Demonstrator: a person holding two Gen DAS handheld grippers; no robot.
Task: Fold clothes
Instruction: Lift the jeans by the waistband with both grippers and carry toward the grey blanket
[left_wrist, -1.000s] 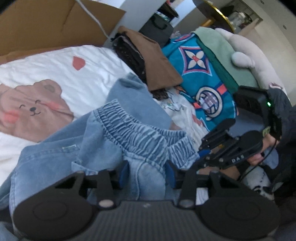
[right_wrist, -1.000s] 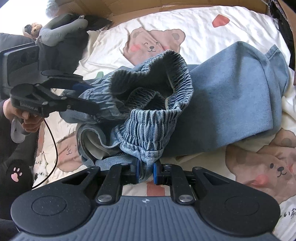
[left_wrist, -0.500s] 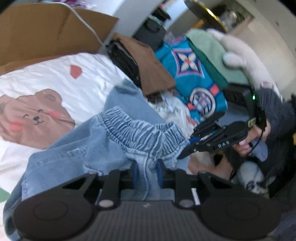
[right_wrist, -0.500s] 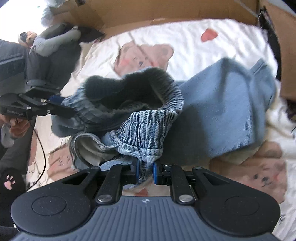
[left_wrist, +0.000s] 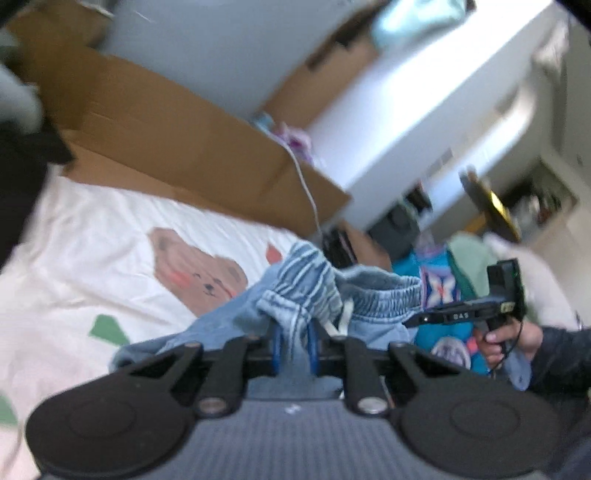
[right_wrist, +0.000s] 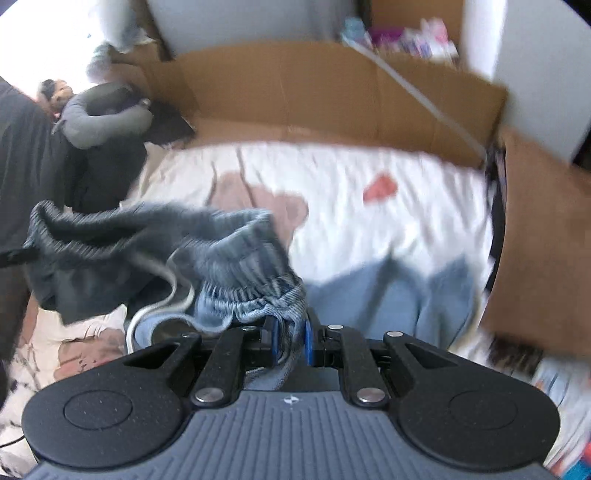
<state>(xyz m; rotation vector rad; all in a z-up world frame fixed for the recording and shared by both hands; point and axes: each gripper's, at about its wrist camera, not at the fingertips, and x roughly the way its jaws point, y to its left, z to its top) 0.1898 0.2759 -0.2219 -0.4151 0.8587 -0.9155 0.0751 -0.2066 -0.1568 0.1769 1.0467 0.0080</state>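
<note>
Light blue jeans with an elastic waistband hang lifted above the bear-print bed sheet. My left gripper has its jaws closing, and its blue pads pinch a bunched fold of the waistband. In the left wrist view my right gripper holds the other end of the waistband, with a person's hand on its handle. The right wrist view shows my right gripper shut on the waistband of the jeans. A white drawstring dangles there. The legs trail down onto the sheet. Both views are blurred.
Cardboard sheets stand along the far side of the bed, with a white cable over them. A pile of clothes, one teal and patterned, lies at the right. A grey neck pillow sits on a dark heap at the bed's left corner.
My left gripper's jaws closed on the waistband. Both grippers then rose with the jeans, spreading the waistband between them. Both cameras tilted up, bringing the wall and cardboard into view.
</note>
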